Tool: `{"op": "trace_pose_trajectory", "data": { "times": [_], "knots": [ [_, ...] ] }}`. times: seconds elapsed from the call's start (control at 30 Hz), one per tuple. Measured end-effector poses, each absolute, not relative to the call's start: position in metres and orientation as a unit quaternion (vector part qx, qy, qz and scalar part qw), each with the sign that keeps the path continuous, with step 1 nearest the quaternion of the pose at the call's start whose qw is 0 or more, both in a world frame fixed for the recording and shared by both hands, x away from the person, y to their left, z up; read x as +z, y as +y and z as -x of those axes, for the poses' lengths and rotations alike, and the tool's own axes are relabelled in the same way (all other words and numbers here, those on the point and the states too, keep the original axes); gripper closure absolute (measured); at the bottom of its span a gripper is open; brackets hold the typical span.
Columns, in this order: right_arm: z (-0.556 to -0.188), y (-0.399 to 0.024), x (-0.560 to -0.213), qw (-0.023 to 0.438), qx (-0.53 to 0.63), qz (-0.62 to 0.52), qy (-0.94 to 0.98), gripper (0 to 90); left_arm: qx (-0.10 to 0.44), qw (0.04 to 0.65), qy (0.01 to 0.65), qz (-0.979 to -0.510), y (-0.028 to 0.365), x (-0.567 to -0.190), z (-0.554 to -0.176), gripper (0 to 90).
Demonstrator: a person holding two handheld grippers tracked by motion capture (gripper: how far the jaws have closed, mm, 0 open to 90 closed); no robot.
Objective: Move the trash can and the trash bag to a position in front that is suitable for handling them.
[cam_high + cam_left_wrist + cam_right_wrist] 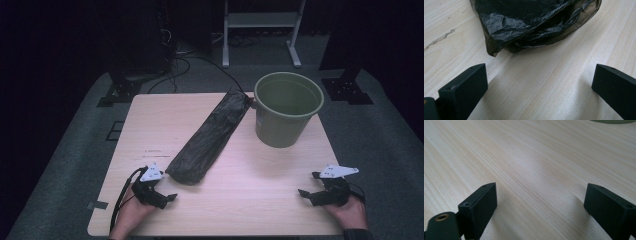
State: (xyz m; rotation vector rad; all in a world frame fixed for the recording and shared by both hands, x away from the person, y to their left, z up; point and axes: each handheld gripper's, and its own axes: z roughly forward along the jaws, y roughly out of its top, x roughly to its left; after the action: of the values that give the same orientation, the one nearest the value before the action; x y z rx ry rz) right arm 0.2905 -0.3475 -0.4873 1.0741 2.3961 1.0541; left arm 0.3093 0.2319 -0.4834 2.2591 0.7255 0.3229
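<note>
High view gives me the whole desk (280, 200): pale wood grain, with no brand, label or writing that I can read on anything lying on it. Some dark scuff marks sit on the wood just ahead of my left gripper (161, 189), too small to read as letters.

Two containers are on the desk. The black plastic bag (210, 137) lies flat and crumpled, stretched out in a long strip; its near end rests just ahead of my left gripper and a little to that gripper's right, and it runs away from there on a slant toward the green bucket (287, 107). I cannot tell whether anything is inside the bag. The bucket stands upright, well ahead of my right gripper (309, 184) and slightly to its left, with the bag's far end beside its wall. Its mouth is open upward, and what I see of the inside looks bare green.

Left gripper view puts the bag's glossy, wrinkled near end (534, 25) straight ahead of the jaws, close but apart from them. Those jaws are spread wide with bare desk between them, pinching nothing.

Right gripper view shows my right jaws spread wide too, with plain wood between them, and a sliver of the bucket's base (614, 121) at the top edge, far ahead.
</note>
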Motion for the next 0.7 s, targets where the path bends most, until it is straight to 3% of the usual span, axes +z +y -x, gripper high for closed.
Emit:
{"op": "trace_pose_trajectory", "data": {
  "times": [0.7],
  "knots": [
    [-0.293,-0.346,-0.458,0.155,0.389,-0.383,0.824,12.0,0.126,0.364,0.284,-0.878,0.231,-0.483,-0.308,0.0]
  ]
}}
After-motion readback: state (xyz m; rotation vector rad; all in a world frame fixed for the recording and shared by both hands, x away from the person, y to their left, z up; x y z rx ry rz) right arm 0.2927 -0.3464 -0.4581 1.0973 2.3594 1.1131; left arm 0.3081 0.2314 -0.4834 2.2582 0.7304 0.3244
